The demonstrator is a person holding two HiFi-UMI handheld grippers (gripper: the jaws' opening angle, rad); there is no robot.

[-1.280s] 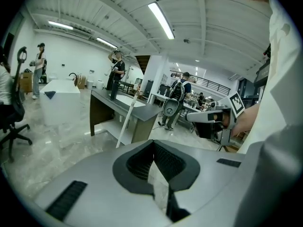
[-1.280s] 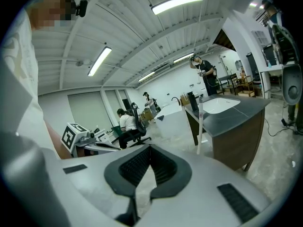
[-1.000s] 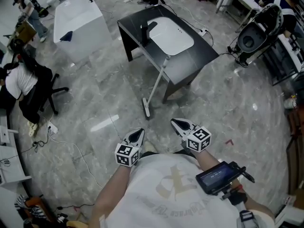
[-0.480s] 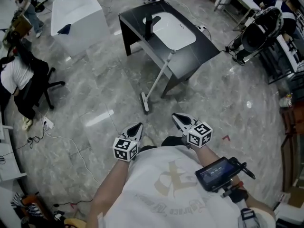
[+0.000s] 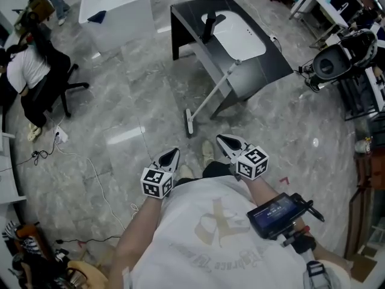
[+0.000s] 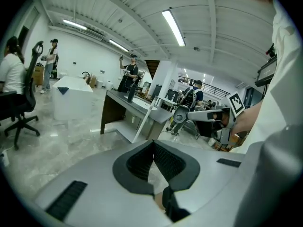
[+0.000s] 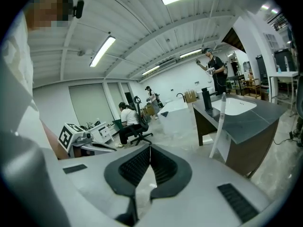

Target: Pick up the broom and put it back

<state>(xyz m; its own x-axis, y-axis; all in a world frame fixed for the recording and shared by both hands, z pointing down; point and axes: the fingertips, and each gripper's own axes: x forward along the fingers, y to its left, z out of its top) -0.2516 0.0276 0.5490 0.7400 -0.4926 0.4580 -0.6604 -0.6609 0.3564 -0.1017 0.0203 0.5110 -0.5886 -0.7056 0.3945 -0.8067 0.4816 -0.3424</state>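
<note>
The broom [image 5: 212, 90] is leaned against the dark counter [image 5: 266, 64], its head on the floor [image 5: 138, 101], well ahead. The left hand-held gripper [image 5: 172, 153] and right hand-held gripper [image 5: 222, 139] are closed, empty. Jaws should be opened before the slanted handle is gripped mid-shaft.

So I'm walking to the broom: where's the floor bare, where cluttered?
The floor is bare between the broom and the white cabinet, and before the broom's head. Cables by the chair and the machine at right crowd the sides.
</note>
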